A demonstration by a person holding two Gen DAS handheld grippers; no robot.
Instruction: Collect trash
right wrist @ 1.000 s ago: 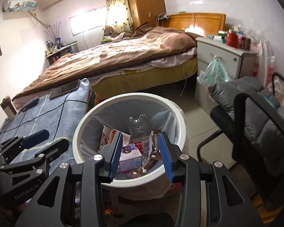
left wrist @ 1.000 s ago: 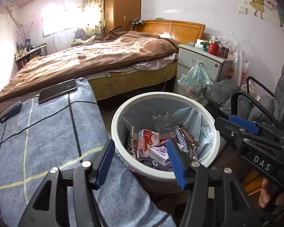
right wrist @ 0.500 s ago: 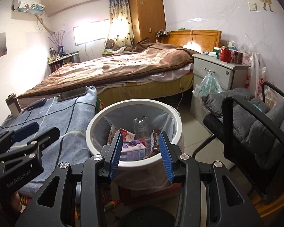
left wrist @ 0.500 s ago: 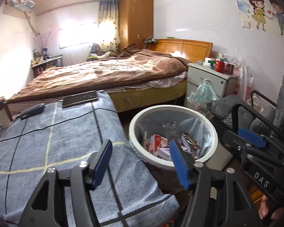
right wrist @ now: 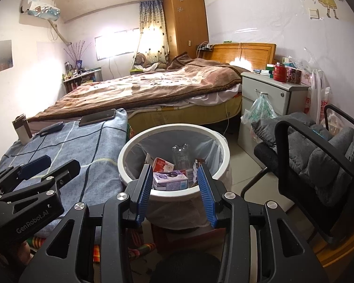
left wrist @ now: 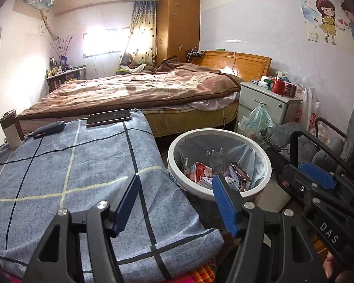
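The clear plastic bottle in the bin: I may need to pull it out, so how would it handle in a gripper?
The clear plastic bottle looks empty, so probably light. Its thin walls would likely dent, and its smooth surface might slip.

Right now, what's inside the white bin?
Inside the white bin: a clear plastic bottle, a red-and-white carton, a purple box and brown wrappers. Anything beneath them is covered.

Lower trash in the bin (right wrist: 220, 141) buried under cartons, chair (left wrist: 318, 146) cut off at right edge, nightstand items (right wrist: 288, 72) too small to identify
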